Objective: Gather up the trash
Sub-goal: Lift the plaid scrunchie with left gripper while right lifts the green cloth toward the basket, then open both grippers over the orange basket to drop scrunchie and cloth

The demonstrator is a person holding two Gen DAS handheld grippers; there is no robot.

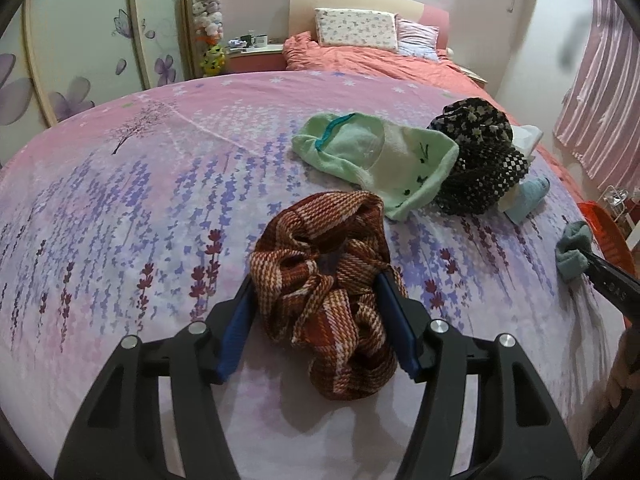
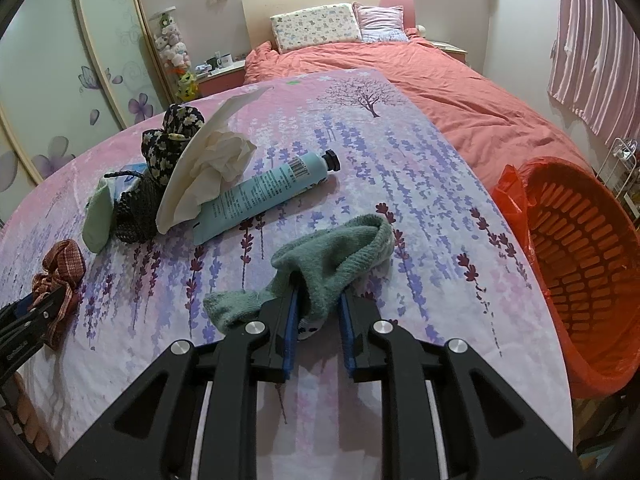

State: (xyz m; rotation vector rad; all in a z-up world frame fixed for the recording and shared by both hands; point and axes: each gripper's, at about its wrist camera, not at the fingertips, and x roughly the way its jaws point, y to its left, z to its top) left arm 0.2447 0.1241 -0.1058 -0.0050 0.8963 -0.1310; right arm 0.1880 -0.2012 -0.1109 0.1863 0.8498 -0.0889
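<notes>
My left gripper (image 1: 318,280) has its blue pads on both sides of a red-brown checked scrunchie (image 1: 324,276) lying on the pink flowered sheet (image 1: 140,200); the scrunchie also shows in the right wrist view (image 2: 56,276). My right gripper (image 2: 319,296) is shut on a grey-green sock (image 2: 332,260), which also shows at the right of the left wrist view (image 1: 574,250). A light blue tube (image 2: 264,196) with a black cap, a crumpled white tissue (image 2: 208,172), a black patterned cloth (image 1: 476,160) and a light green cloth (image 1: 380,160) lie on the sheet.
An orange slatted basket (image 2: 584,264) lined with an orange bag stands off the right edge of the sheet. Behind lie a salmon duvet (image 2: 460,92), pillows and a headboard. A wardrobe with flower decals is on the left, pink curtains on the right.
</notes>
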